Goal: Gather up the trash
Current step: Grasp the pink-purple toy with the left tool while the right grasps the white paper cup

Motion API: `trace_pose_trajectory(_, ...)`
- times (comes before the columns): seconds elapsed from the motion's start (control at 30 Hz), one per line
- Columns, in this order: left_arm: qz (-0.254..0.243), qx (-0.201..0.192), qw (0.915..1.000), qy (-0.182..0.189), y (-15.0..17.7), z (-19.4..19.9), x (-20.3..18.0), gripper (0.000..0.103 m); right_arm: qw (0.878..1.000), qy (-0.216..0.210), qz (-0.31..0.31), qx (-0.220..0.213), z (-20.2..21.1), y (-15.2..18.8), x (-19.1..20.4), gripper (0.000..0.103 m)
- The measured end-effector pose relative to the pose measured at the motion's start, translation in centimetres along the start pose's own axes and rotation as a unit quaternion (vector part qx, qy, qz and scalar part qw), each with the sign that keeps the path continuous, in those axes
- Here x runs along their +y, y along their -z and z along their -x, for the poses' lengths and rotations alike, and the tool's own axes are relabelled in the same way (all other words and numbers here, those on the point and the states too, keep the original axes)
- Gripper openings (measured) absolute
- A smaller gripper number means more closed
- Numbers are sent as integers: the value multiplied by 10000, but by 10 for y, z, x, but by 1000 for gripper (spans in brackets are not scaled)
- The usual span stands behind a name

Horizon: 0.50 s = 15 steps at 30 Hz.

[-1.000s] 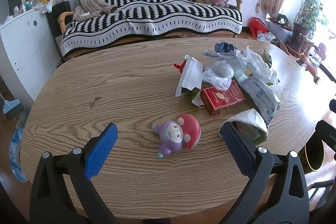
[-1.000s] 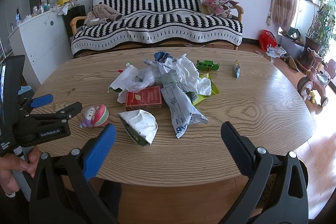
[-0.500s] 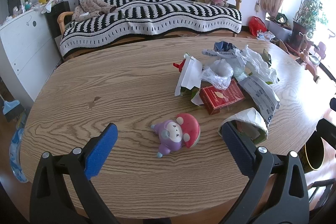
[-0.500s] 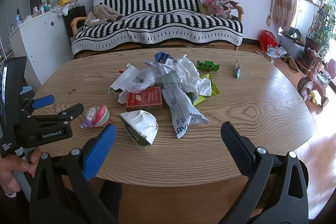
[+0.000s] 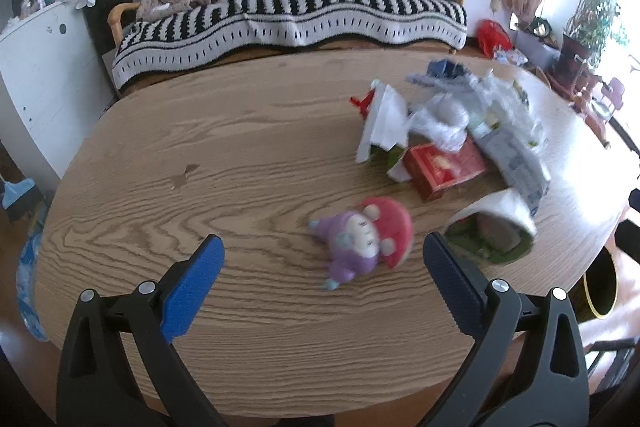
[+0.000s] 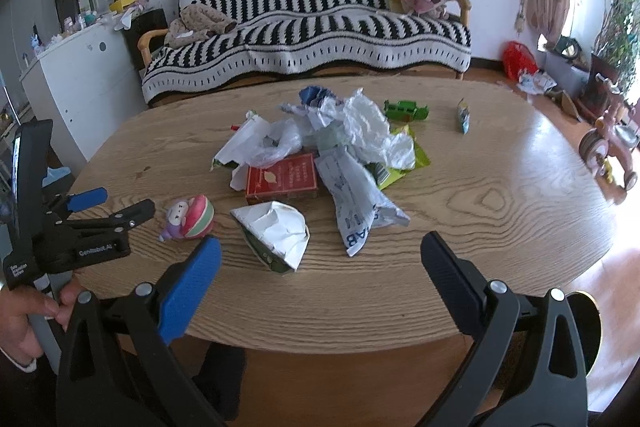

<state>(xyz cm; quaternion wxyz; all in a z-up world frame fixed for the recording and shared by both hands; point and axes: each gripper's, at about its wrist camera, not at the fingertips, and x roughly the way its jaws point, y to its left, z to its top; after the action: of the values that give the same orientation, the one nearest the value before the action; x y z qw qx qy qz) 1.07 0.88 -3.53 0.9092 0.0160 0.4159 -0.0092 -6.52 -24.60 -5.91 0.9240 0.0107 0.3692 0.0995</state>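
A heap of trash (image 6: 340, 143) lies mid-table: white plastic bags, a red box (image 6: 282, 179) (image 5: 444, 165), a printed white bag (image 6: 352, 199) and a crumpled white and green packet (image 6: 276, 231) (image 5: 492, 227) nearest me. My left gripper (image 5: 322, 273) is open above the near table edge, with a purple and red toy figure (image 5: 366, 237) just ahead between its fingers' line. My right gripper (image 6: 318, 273) is open, hovering at the near edge in front of the crumpled packet. The left gripper (image 6: 108, 205) also shows at the left of the right wrist view.
An oval wooden table (image 6: 500, 195) carries a green toy (image 6: 406, 109) and a small packet (image 6: 463, 115) at the far right. A yellow-rimmed bin (image 5: 598, 285) stands below the table's right edge. A striped sofa (image 6: 312, 23) is behind, a white cabinet (image 6: 76, 75) to the left.
The left gripper has moved closer to the table and the toy figure, whose image is now blurred. The right gripper has barely moved. Both stay open.
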Motion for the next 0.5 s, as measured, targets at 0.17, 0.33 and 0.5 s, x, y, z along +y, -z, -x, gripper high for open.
trace_pose_trajectory(0.17, -500, 320, 9981, 154, 5, -21, -2, 97, 9991, -251, 129, 308, -38, 2, 2, 97)
trace_pose_trajectory(0.33, -811, 523, 9945, 410, -1, -51, -11, 97, 9971, -481, 159, 575, -82, -5, 6, 97)
trace_pose_trajectory(0.5, -902, 516, 9912, 823, -7, -69, -14, 97, 9947, -670, 203, 756, -117, -5, 8, 93)
